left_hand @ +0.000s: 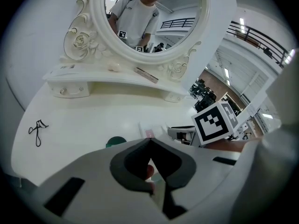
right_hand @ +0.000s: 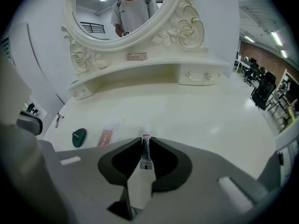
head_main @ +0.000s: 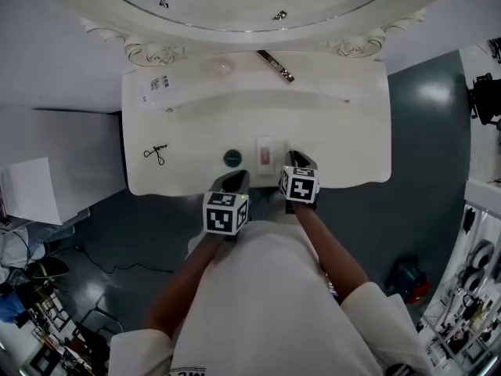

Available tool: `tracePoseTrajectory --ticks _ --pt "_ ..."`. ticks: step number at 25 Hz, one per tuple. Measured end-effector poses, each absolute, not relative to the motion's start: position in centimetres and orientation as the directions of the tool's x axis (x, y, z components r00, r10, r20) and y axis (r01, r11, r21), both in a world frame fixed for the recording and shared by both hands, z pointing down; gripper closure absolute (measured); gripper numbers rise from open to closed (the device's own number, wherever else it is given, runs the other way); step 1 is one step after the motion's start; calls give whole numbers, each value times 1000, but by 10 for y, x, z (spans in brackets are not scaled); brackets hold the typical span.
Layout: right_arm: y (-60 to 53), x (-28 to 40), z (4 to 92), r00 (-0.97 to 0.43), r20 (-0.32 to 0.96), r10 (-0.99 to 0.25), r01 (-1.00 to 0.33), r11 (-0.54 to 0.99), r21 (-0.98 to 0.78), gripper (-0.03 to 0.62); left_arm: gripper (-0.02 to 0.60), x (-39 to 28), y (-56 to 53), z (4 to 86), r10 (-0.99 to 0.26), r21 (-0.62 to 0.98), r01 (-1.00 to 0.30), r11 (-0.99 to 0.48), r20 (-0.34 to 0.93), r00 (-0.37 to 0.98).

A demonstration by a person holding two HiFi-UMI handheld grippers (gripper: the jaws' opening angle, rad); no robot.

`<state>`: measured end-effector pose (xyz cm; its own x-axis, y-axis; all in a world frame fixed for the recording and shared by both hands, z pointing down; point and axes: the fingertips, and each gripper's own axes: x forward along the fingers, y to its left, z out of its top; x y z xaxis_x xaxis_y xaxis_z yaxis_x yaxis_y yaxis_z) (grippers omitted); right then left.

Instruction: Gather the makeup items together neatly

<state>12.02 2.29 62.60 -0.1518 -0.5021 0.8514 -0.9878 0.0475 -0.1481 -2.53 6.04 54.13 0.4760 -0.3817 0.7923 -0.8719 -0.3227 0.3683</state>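
White tube (right_hand: 146,158) pinched in R gripper (right_hand: 146,140), pointing steeply down.

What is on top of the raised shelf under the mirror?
On the shelf: a printed clear packet, a small pale round piece and a slim stick. The mirror frame overhangs the shelf's back edge, so anything there is hidden.

The mirror (head_main: 235,6) runs off the head view's top edge; print on the flat packet (right_hand: 108,135) is too small to read (a pale lump (head_main: 220,67) on the shelf (head_main: 329,73) is likewise unidentifiable).
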Motion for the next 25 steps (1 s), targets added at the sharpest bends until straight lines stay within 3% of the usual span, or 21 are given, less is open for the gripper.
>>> tracePoseTrajectory --ticks 25 --pt "16 118 634 -164 854 -494 -983 5 -186 508 572 -42 64 544 -390 365 -883 -296 797 461"
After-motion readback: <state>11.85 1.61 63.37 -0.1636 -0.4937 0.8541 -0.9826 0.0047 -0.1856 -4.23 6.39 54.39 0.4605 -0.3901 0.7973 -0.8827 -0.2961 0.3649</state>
